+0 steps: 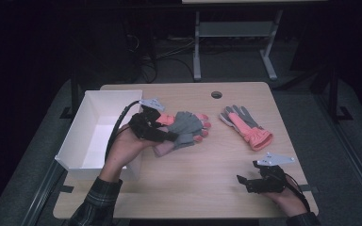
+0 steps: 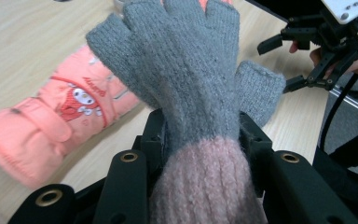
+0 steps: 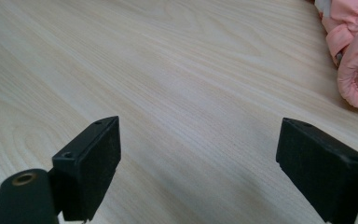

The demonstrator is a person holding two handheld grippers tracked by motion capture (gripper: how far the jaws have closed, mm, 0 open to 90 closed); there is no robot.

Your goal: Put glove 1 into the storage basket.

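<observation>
- Our left gripper (image 2: 200, 135) clamps the grey glove (image 2: 186, 70) at its pink cuff; fingers point away, long axis along the jaws.
- Our right gripper (image 3: 198, 154) gapes wide over the table (image 3: 177, 70).

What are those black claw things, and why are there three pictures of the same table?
A person holds a black pinching tool in each hand. One picture looks down from above the wooden table; the other two come from small cameras riding on the tools. The left gripper is squeezing a grey knitted glove near its pink cuff. The right gripper is open, low over bare wood. An orange ski glove lies on the table, and a white box sits at the left.
</observation>
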